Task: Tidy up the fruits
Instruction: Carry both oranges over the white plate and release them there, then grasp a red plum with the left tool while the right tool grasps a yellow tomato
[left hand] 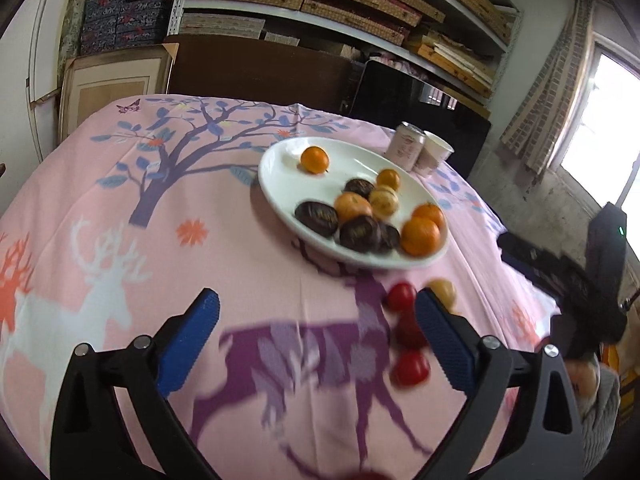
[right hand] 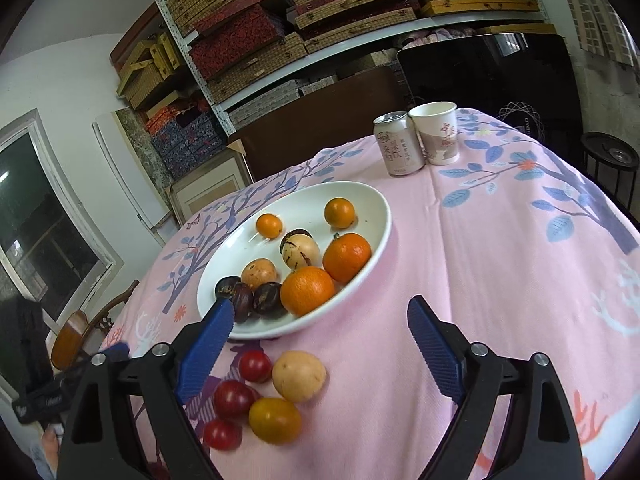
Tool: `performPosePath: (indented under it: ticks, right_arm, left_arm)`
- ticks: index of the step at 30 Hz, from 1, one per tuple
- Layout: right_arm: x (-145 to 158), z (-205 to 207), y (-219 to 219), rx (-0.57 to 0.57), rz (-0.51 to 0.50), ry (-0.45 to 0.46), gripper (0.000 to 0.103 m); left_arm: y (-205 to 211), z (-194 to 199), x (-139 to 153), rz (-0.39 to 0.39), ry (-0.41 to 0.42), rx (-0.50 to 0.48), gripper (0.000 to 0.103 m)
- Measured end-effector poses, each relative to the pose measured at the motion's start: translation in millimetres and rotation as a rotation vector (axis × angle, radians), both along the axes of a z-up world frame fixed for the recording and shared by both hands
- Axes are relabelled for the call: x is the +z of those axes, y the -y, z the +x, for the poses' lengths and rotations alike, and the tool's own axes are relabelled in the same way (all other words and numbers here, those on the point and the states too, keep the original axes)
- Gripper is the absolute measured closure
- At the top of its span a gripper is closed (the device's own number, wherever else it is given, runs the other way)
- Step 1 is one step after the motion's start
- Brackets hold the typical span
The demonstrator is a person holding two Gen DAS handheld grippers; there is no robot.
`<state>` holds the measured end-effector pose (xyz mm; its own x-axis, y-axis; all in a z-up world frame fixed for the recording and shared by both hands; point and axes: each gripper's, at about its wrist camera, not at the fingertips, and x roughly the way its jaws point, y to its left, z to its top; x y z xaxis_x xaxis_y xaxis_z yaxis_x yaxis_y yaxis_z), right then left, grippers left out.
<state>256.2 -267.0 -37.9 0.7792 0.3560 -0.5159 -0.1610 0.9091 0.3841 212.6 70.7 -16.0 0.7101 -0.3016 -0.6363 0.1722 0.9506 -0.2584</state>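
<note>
A: Shelves (right hand: 320, 32) stacked with flat woven and patterned boxes fill the back wall, and a window lights one side. In front stands a table under a pink cloth (right hand: 500, 280) printed with trees and deer.

B: Where is there room to move?

A: The near stretch of cloth before the left gripper (left hand: 316, 316) is bare. To the right of the white plate (right hand: 372, 204), the cloth runs clear to its rounded edge. At the far edge a can (right hand: 398, 146) and a paper cup (right hand: 436, 134) stand touching.

B: And the fruit?

A: Most lies on the plate. The right-hand view shows two large oranges (right hand: 347, 257), two small ones (right hand: 339, 212), two pale tan fruits (right hand: 301, 254) and three dark brown ones (right hand: 267, 298). Off the plate, just before its near rim, lie three red tomatoes (right hand: 234, 398), a yellow tomato (right hand: 275, 420) and one tan fruit (right hand: 299, 376), bunched together.

B: The claws?

A: Both stand wide, nothing between the blue pads. The right gripper (right hand: 320, 320) hangs over the plate's near rim, with the loose fruit beside its left finger. The left gripper's right finger partly covers the loose fruit in its blurred view.
</note>
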Motion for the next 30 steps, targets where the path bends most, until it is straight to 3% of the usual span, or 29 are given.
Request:
performPosePath:
  ticks: [8, 11, 15, 17, 26, 27, 28, 30]
  right_arm:
    - [-15.8, -14.3, 17.0, -0.033, 0.05, -0.059, 0.01]
    - [-18.2, -13.9, 12.8, -0.028, 0.027, -0.069, 0.01]
    - [-21.1, -12.4, 3.8, -0.001, -0.006, -0.083, 0.01]
    - [-21.8, -14.2, -1.6, 0.012, -0.03, -0.078, 0.01]
    - [-24.5, -13.0, -10.8, 0.037, -0.083, -0.093, 0.01]
    - [-24.3, -13.5, -11.3, 0.038, -0.083, -0.093, 0.01]
    - [-24.1, -13.5, -11.4, 0.039, -0.084, -0.092, 0.01]
    - [-23.9, -13.6, -11.7, 0.042, -0.085, -0.091, 0.01]
  left_arm:
    - [31.1, -81.3, -27.3, 0.14, -0.02, -0.146, 0.006]
    - [34.6, -84.1, -29.0, 0.156, -0.03, -0.148, 0.006]
    - [26.1, -71.0, -42.8, 0.117, -0.141, -0.128, 0.005]
    - [24.9, -67.6, -45.1, 0.116, -0.158, -0.127, 0.005]
    - [49.2, -69.2, -49.0, 0.23, -0.174, -0.185, 0.005]
    - [50.6, -69.8, -50.0, 0.23, -0.18, -0.192, 0.008]
    - [51.7, -70.1, -50.9, 0.228, -0.187, -0.2, 0.02]
    - [53.4, -71.9, -51.7, 0.243, -0.191, -0.194, 0.026]
